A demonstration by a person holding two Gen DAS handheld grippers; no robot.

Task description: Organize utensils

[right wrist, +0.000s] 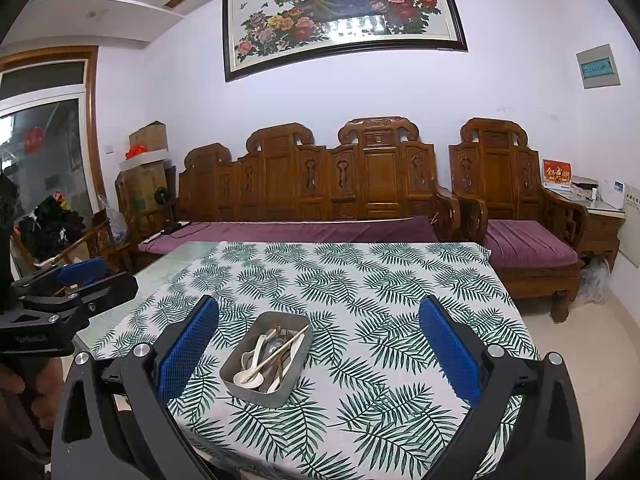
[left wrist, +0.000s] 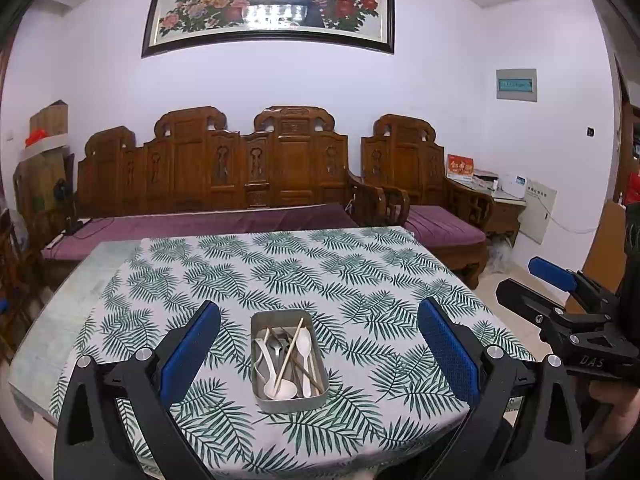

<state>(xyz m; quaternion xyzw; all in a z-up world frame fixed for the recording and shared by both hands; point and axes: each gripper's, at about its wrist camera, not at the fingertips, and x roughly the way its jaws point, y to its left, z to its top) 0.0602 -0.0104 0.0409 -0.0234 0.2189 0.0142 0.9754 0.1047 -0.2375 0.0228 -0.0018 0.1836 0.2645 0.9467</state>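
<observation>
Risk: white plastic spoons (left wrist: 306, 354), steel spoons and wooden chopsticks (left wrist: 291, 354) are tangled in the grey rectangular metal tin (left wrist: 289, 406), mid leaf-print tablecloth (left wrist: 360, 280); neighbours may be dragged out. Left gripper (left wrist: 320, 356) and right gripper (right wrist: 320, 356) are spread, empty, held short of the tin. Nothing else is seen on the cloth.

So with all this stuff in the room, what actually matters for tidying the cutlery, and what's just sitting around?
Part of the job:
- metal tray on the leaf-print tablecloth
- white spoons, metal spoons and chopsticks piled in it
- left gripper and right gripper, both open and empty

Just lying about:
- carved wooden sofa
- armchair
- peacock painting
- cardboard boxes
</observation>
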